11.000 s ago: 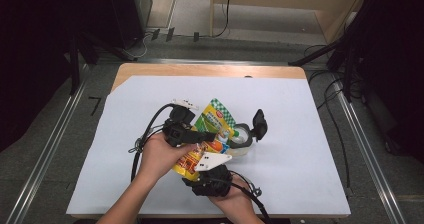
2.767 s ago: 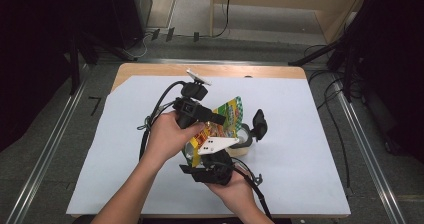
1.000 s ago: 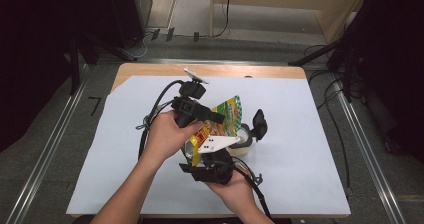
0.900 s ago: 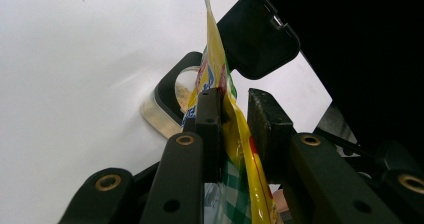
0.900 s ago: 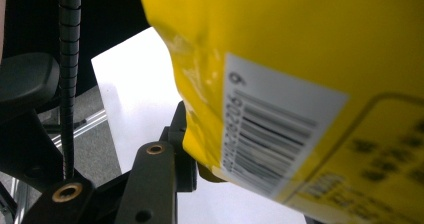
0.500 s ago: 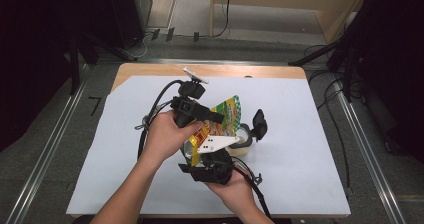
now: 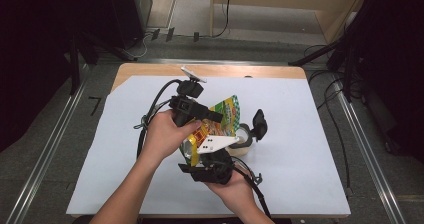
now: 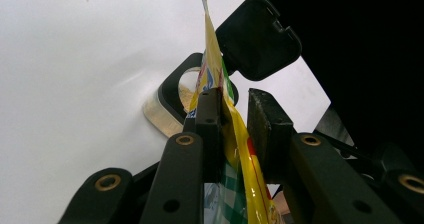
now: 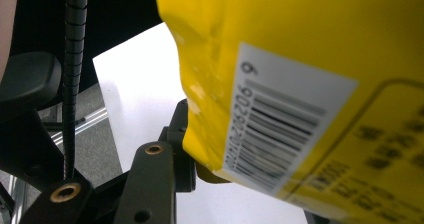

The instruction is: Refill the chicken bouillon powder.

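Observation:
A yellow snack bag [image 7: 223, 118] with green check print hangs tilted above a small round container [image 7: 244, 142] whose black flip lid [image 7: 259, 124] stands open. My left gripper [image 7: 214, 117] is shut on the bag's upper edge. In the left gripper view the bag [image 8: 214, 59] runs between the jaws, and the container [image 8: 167, 106] and lid [image 8: 257, 39] lie beyond. My right gripper [image 7: 196, 151] is shut on the bag's lower end from the near side. In the right gripper view the barcoded back of the bag [image 9: 300, 84] presses against one finger [image 9: 175, 134].
A white sheet [image 7: 310, 134] covers the wooden table [image 7: 150, 69], whose far edge shows. Cables [image 7: 150, 109] trail from both grippers across the sheet. Metal rails [image 7: 45, 159] run along both sides on the floor, with dark equipment at the back left.
Since the earliest frame the left gripper has moved farther back, and the bag has swung to lean right over the container. Over the last second nothing has visibly moved.

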The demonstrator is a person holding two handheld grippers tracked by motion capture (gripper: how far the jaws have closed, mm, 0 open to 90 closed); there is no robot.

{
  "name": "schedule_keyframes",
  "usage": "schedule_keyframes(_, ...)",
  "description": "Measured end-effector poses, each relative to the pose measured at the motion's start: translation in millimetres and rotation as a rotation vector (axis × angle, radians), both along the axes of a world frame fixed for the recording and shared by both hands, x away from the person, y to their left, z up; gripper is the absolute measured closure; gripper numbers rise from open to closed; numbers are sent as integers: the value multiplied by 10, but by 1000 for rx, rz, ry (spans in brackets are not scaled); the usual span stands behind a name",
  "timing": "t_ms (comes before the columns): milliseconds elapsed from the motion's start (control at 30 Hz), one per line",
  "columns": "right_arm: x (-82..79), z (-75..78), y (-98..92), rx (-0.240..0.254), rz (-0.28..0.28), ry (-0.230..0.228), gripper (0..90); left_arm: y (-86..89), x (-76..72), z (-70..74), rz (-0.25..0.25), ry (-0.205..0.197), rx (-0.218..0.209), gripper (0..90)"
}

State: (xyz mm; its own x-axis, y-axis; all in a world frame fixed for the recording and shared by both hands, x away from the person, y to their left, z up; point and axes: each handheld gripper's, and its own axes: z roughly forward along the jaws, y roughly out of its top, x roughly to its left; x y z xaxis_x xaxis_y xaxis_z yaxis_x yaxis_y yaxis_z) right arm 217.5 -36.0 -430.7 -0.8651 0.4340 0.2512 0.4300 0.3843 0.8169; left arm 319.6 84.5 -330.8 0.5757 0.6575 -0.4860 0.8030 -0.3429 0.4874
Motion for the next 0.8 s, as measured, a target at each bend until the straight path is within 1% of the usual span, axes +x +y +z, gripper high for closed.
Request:
schedule_keyframes(167, 5, -5, -8, -1, 3, -4, 629, -12, 0, -5, 3, -8, 1, 762)
schedule_keyframes(400, 15, -12, -17, -9, 4, -5, 629, -13, 15, -15, -11, -6, 6, 761)
schedule_keyframes(467, 18, -12, -15, -8, 5, -5, 629, -13, 19, -17, -4, -3, 2, 761)
schedule_keyframes(800, 36, -9, -5, -10, 7, 0, 629, 7, 46, -28, -8, 7, -6, 761)
